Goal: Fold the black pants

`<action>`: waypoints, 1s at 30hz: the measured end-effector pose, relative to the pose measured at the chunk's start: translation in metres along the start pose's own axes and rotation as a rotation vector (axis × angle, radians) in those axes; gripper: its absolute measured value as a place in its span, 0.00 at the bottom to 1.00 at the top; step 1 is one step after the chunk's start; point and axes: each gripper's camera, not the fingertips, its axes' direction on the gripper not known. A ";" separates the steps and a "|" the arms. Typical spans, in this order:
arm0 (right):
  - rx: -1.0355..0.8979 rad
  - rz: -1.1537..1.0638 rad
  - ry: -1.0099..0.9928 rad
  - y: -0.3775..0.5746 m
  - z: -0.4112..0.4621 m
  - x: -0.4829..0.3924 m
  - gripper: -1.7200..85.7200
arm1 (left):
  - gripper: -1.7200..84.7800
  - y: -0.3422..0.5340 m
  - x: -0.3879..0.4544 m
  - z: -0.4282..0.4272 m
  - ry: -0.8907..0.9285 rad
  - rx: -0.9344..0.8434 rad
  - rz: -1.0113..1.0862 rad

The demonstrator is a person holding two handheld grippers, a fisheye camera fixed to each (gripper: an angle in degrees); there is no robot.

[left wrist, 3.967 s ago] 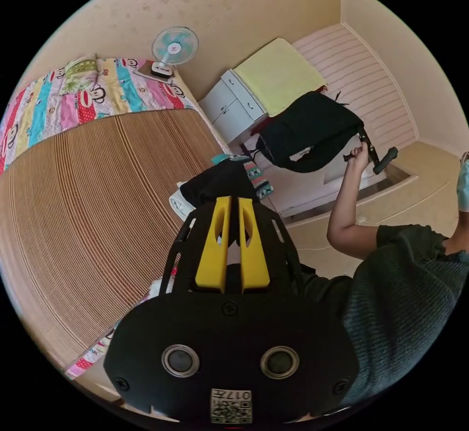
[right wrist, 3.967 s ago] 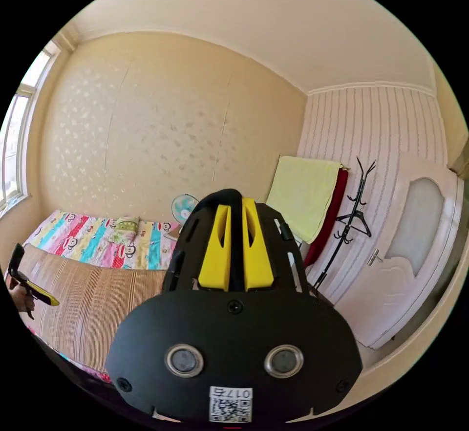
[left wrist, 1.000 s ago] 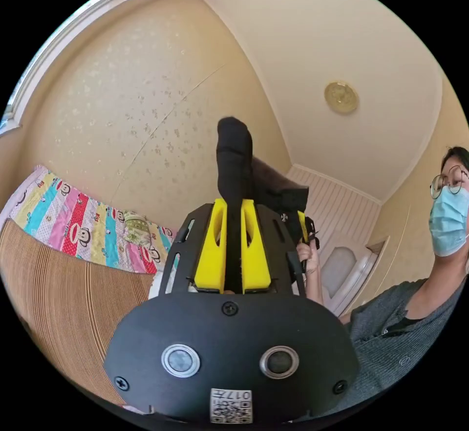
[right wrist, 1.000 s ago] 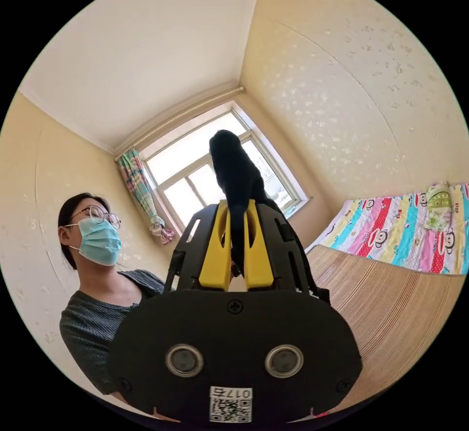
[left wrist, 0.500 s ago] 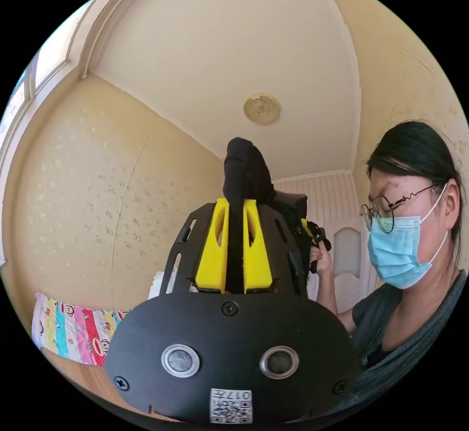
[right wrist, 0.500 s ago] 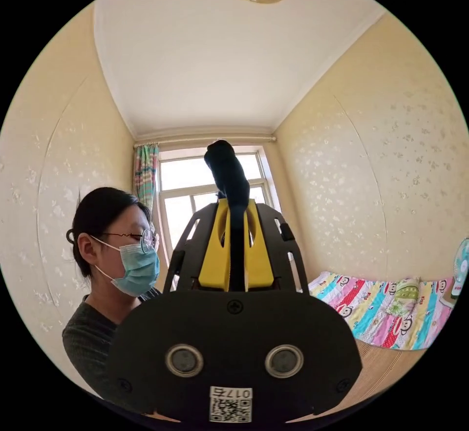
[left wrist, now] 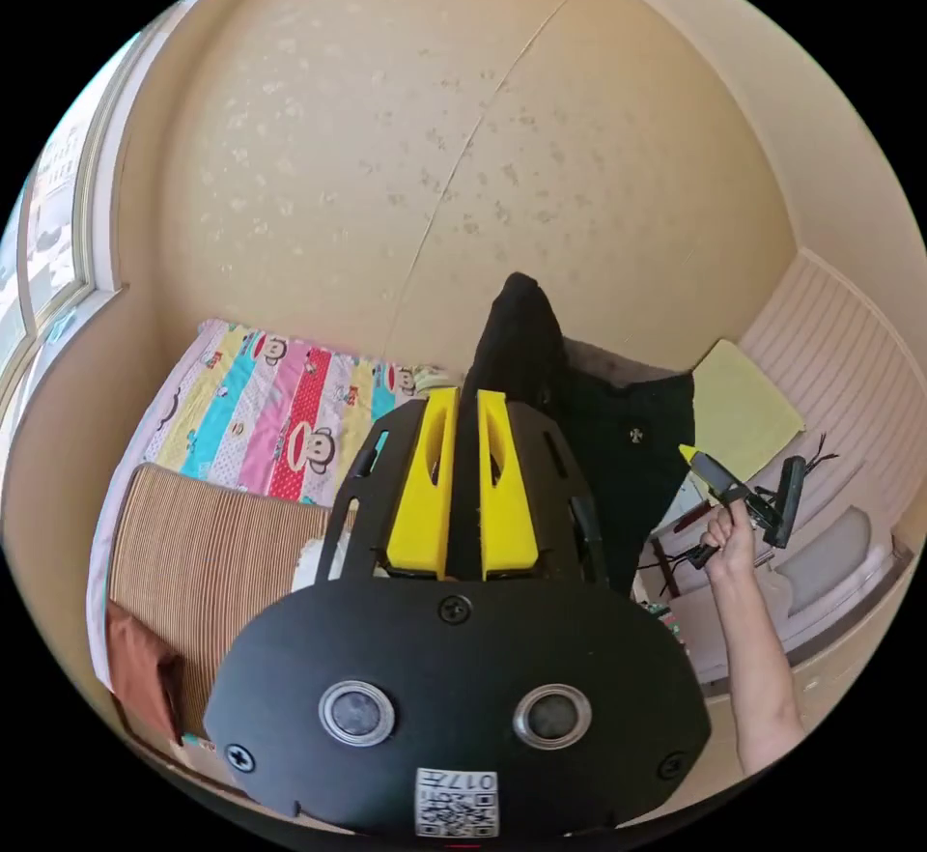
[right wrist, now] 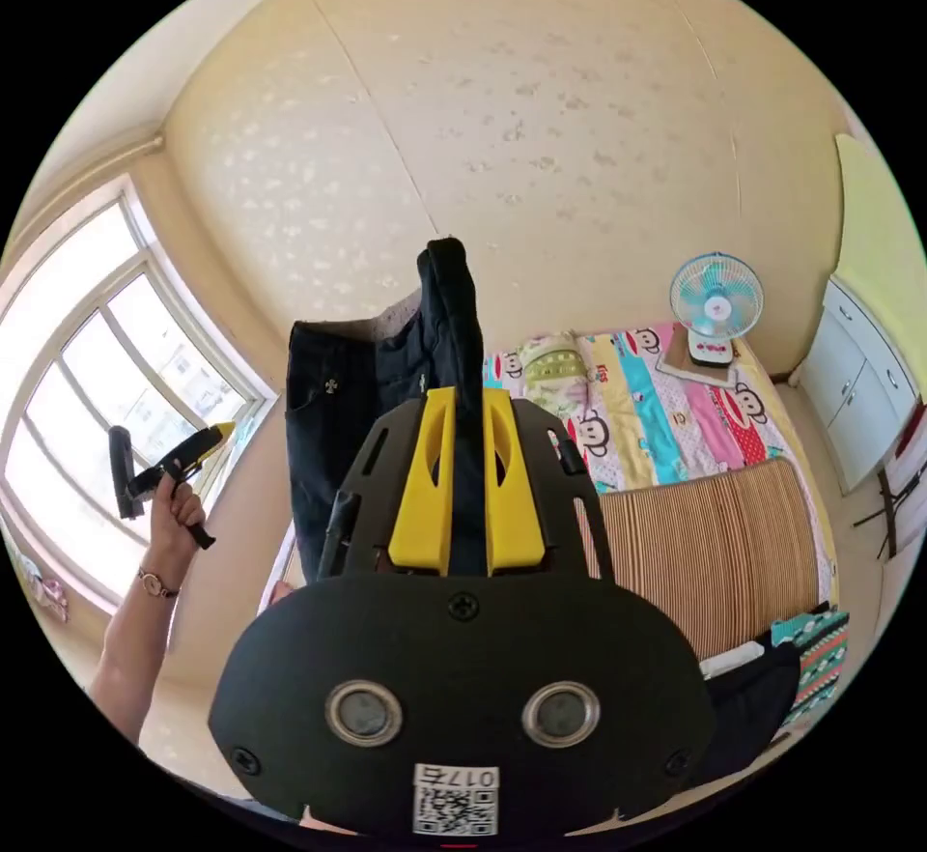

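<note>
L gripper (left wrist: 462, 408) clamped on black pants (left wrist: 618, 446), cloth pinched betw. both jaws. R gripper (right wrist: 462, 408) likewise clamped on the waistband. Pants hung spread betw. the two, held up in air above bed (right wrist: 715, 553), not touching it. Fan (right wrist: 716, 301) stood at bed's far corner.

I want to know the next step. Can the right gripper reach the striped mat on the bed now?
Probably not yet. The right gripper is shut on the black pants, held up in the air with the left gripper; the striped mat lies below, apart from both.
</note>
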 end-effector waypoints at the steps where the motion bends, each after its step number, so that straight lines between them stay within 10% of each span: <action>1: -0.068 -0.025 -0.018 0.018 0.030 0.019 0.04 | 0.08 0.013 -0.027 0.029 -0.028 -0.058 0.012; 14: -0.897 0.111 0.111 0.345 0.173 0.244 0.09 | 0.10 0.402 -0.294 0.224 -0.175 -0.924 -0.045; 24: -1.039 0.193 0.102 0.396 0.154 0.312 0.11 | 0.11 0.450 -0.387 0.243 -0.294 -1.045 -0.184; 30: -0.973 0.299 -0.365 0.379 0.108 0.336 0.06 | 0.04 0.442 -0.390 0.211 0.082 -1.013 -0.266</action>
